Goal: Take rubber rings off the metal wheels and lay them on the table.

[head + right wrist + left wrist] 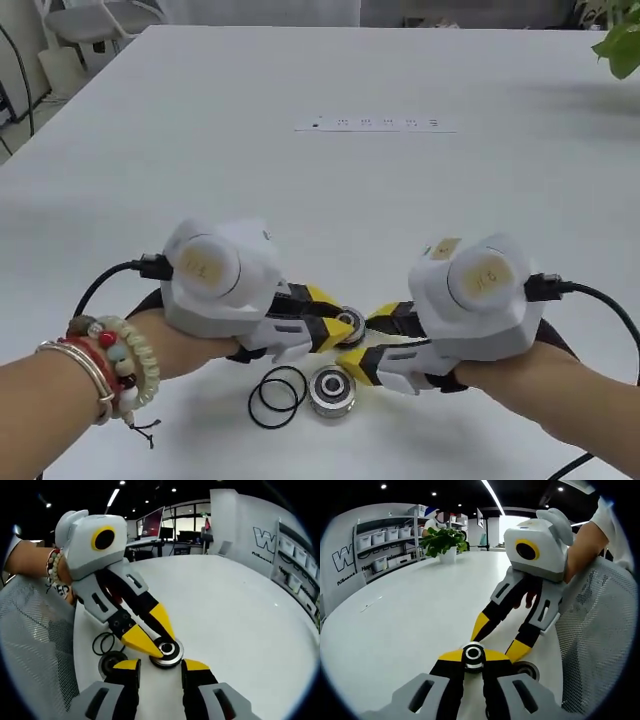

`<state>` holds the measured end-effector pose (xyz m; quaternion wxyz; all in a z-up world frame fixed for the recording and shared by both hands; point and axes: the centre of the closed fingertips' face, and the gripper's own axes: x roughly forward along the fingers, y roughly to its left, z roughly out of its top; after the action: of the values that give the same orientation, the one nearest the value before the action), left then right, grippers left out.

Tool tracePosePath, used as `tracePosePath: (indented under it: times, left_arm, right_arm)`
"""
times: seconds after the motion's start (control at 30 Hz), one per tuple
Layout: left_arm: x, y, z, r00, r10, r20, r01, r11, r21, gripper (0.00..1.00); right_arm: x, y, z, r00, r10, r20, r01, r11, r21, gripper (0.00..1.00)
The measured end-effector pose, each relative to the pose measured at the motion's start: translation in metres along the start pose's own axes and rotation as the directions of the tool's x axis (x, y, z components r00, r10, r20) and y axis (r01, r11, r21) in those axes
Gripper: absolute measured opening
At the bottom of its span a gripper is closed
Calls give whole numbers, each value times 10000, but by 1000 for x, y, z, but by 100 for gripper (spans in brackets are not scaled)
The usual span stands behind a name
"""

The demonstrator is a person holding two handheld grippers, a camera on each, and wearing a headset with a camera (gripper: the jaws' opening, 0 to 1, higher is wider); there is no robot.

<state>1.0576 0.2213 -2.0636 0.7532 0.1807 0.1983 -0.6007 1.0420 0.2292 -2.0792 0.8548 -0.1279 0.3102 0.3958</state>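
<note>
Grippers meet nose to nose close to the near edge of the tabletop (300, 200). So the left gripper (338, 328) has its jaws clamped tight on one metal wheel (349, 324). The right gripper (358, 343) has its jaws spread apart, tips right up at that same wheel, can't tell if they actually touch it. A second wheel (332, 390) sits flat on the tabletop even closer to the near edge. Two black rubber rings (278, 397) lie overlapped just beside it, on the side of the left gripper.
</note>
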Motion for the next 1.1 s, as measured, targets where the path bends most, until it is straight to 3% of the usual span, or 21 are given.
tracePosePath:
  times: [0.33, 0.8, 1.1]
  left_arm:
    - [0, -1, 0, 10000, 12, -16, -12, 10000, -45, 8]
    - [0, 0, 0, 10000, 40, -49, -41, 10000, -85, 8]
    - [0, 0, -1, 10000, 72, -18, -73, 9999, -109, 8]
  right_arm:
    - [1, -6, -1, 9998, -175, -20, 175, 9998, 24, 21]
    - [-1, -6, -2, 9997, 52, -233, -59, 9995, -301, 17]
    - [-3, -7, -5, 9993, 146, -355, -146, 9999, 6, 11]
